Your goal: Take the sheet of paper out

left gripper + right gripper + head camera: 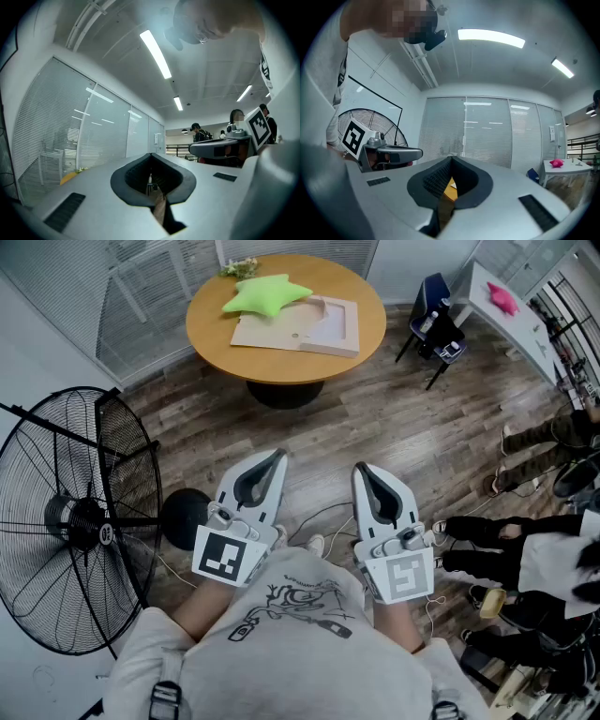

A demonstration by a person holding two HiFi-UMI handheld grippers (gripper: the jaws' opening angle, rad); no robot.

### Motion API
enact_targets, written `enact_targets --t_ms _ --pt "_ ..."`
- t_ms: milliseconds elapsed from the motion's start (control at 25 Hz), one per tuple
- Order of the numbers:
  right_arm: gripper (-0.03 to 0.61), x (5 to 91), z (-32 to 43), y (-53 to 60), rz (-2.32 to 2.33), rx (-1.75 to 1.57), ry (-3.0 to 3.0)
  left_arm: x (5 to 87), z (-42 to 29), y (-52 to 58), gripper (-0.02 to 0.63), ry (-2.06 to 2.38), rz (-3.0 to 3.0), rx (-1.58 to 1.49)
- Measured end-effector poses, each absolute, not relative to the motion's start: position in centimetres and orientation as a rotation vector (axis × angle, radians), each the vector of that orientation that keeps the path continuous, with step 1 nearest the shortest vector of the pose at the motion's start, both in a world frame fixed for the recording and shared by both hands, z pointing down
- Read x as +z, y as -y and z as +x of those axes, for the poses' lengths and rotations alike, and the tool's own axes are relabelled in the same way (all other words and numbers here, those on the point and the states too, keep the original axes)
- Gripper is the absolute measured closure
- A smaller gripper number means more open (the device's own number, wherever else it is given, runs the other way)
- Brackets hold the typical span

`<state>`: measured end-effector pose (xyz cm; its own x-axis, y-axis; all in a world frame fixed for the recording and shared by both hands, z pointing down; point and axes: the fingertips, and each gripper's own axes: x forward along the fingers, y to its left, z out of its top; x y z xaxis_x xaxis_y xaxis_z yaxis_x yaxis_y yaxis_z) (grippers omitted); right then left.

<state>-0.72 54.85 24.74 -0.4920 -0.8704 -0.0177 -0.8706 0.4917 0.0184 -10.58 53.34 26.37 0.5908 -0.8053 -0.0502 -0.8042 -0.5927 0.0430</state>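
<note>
Left gripper (277, 459): grey fingers (133, 174) pressed together, nothing between them. It is held level at the person's chest.
Right gripper (362, 469): grey fingers (436, 180) likewise pressed together and empty. It is level, just beside the left gripper.
Round orange-brown wooden bench (281, 364): stands well ahead of both grippers on the wood-plank floor (422, 427).
Shallow light-wood tray (343, 341): on the bench, right of centre.
Pale sheet of paper (326, 319): appears to lie flat inside the tray.
Green star-shaped cushion (264, 294): at the bench's far left.
Black pedestal fan (75, 521): left of the person.
</note>
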Motion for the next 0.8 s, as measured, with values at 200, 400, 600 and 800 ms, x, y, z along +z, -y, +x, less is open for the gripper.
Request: enact_targets --t_ms 200,400,600,800 --pt "0.574 25.0 -2.7 -54.2 -1.587 0.042 -2.716 26.3 -12.6 -52.6 0.600 1.407 2.792 -0.105" --pt "0.572 25.7 -4.5 -53.8 -1.590 0.044 -2.745 26.6 -14.5 -51.9 0.600 1.397 2.797 -0.105" --pt "0.572 26.0 -6.4 -53.3 -1.598 0.034 -2.741 26.5 -16.7 -51.1 0.600 1.399 2.795 -0.116" --pt "0.574 25.4 -7.1 -52.2 -1.625 0.031 -2.700 26.4 -17.4 -50.5 0.600 1.397 2.799 -0.131"
